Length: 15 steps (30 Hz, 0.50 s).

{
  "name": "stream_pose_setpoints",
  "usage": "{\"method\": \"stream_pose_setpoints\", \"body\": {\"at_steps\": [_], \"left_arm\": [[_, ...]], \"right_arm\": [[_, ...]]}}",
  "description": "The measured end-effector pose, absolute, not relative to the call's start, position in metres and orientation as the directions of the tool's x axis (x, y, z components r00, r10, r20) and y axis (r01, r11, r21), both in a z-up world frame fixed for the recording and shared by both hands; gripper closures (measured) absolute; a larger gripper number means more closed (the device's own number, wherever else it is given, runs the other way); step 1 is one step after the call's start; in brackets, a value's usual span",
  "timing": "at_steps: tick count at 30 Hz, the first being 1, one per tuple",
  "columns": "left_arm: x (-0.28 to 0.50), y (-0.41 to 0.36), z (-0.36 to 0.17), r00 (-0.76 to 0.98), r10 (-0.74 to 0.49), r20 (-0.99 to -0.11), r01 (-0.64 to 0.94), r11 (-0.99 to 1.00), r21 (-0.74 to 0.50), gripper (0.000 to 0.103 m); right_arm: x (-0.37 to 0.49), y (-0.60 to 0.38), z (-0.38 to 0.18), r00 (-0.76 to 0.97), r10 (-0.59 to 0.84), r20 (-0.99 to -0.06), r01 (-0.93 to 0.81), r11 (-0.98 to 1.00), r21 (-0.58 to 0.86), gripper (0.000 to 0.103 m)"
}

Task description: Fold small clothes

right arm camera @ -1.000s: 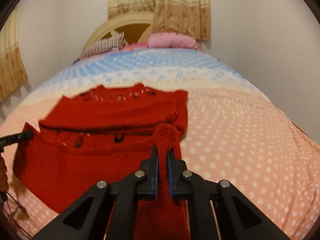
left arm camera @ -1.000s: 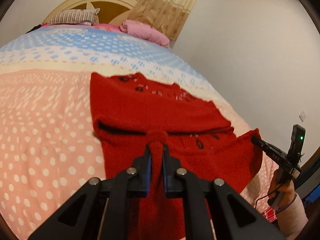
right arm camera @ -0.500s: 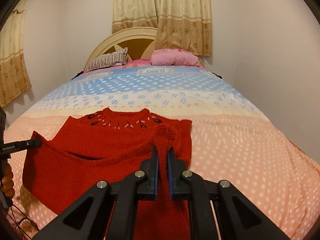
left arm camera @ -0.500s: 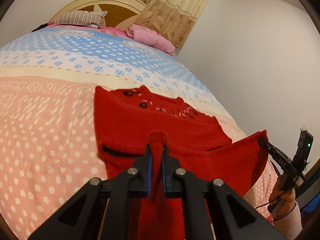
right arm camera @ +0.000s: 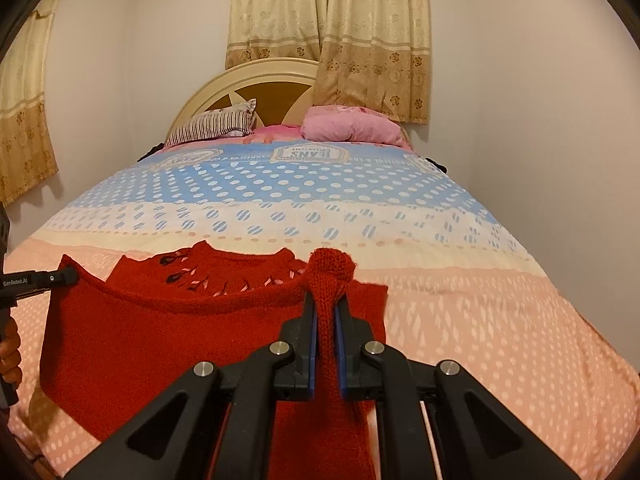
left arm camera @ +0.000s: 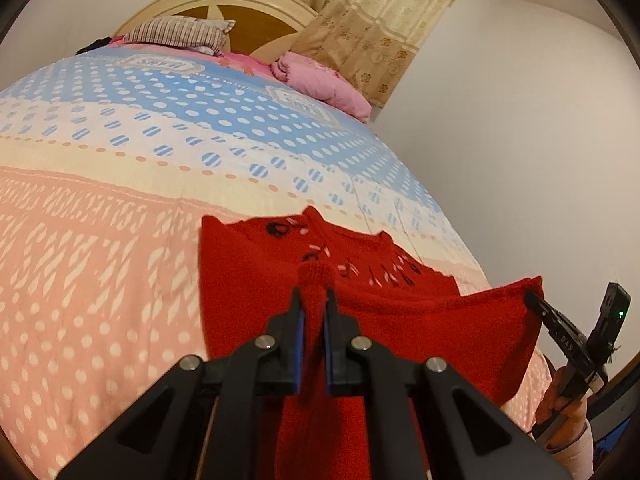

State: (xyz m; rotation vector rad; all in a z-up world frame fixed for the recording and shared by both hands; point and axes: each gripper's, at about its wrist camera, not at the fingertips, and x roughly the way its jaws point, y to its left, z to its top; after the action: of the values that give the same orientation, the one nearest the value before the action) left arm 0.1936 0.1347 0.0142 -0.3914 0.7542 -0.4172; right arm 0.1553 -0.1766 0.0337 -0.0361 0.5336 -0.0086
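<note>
while pinched by left claw [left arm camera: 311,308], right claw [right arm camera: 327,308], red sweater [right arm camera: 160,320] hem lifted over bed [right arm camera: 440,240]

Lighting: warm, dim indoor light, even; source out of frame. Shadows: soft, under the raised sweater [right arm camera: 168,344] on the bed [right arm camera: 460,280]. Glare: none. Distortion: strong fisheye, bed bulging, dark vignette at corners. Focus: slight blur on sweater edge in left view; curtains [right arm camera: 328,12] fairly sharp.

Red knit sweater [right arm camera: 160,332], pink-and-blue polka-dot bedspread [right arm camera: 460,280], striped pillow [right arm camera: 216,124], pink pillow [right arm camera: 352,128]
</note>
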Motion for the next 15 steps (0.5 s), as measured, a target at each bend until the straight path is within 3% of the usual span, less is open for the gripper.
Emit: {"method": "stream_pose_setpoints", "body": {"at_steps": [15], "left_arm": [[0.272,0.148,0.008,0.669,-0.456,-0.586,0.139,0.852,-0.504,0.095]], "right_arm": [[0.255,-0.172,0.03,0.853,-0.026,-0.52,-0.02,0.996,-0.083,0.096]]}}
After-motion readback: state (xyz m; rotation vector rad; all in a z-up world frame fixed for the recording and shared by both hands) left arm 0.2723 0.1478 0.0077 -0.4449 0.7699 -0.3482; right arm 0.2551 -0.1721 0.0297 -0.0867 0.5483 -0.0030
